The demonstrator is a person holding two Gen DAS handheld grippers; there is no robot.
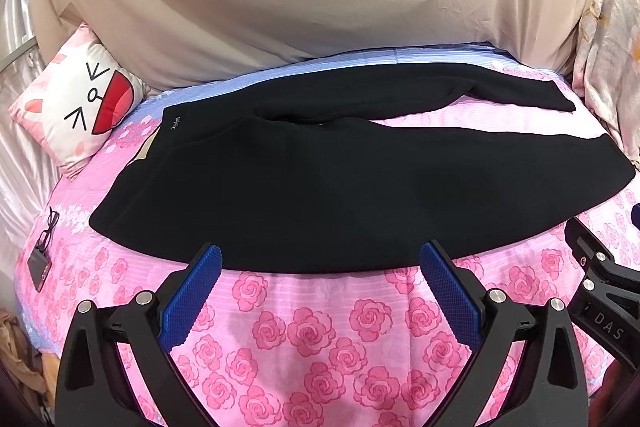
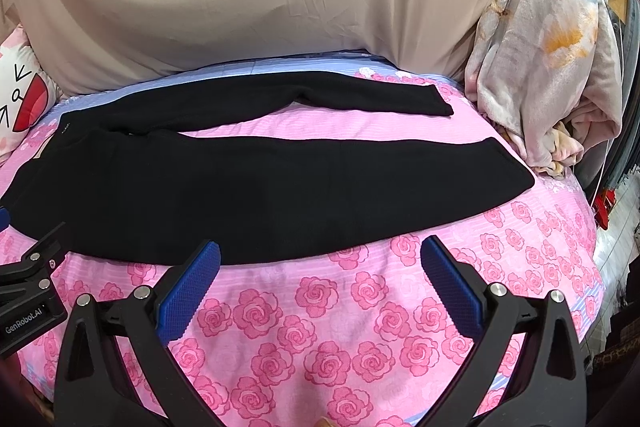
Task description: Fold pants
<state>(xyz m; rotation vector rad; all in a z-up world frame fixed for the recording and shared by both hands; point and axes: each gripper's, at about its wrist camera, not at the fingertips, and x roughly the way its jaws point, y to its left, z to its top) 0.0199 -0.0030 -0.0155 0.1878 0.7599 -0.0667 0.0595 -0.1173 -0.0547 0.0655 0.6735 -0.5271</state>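
Black pants [image 1: 320,195] lie spread flat across the pink rose bedsheet [image 1: 320,339], waistband end nearest the cat-face pillow [image 1: 80,107], both legs running away from that pillow toward the crumpled floral blanket [image 2: 540,67]. The near leg is broad and smooth; the far leg sits apart from it, a strip of sheet showing between them. Left gripper [image 1: 320,267] hovers just short of the pants' near edge, jaws spread wide, nothing in them; right gripper [image 2: 320,263] likewise, wide apart and empty, further from the pillow along that same edge. A pair of glasses [image 1: 50,227] rests on the sheet below the pillow, clear of the cloth. Nothing is folded yet, so the opening move looks like bringing one leg over the other. To do it cleanly, each gripper should pinch only the near leg's edge, not the sheet under it, lift together, and carry it level so the seams line up without dragging wrinkles.
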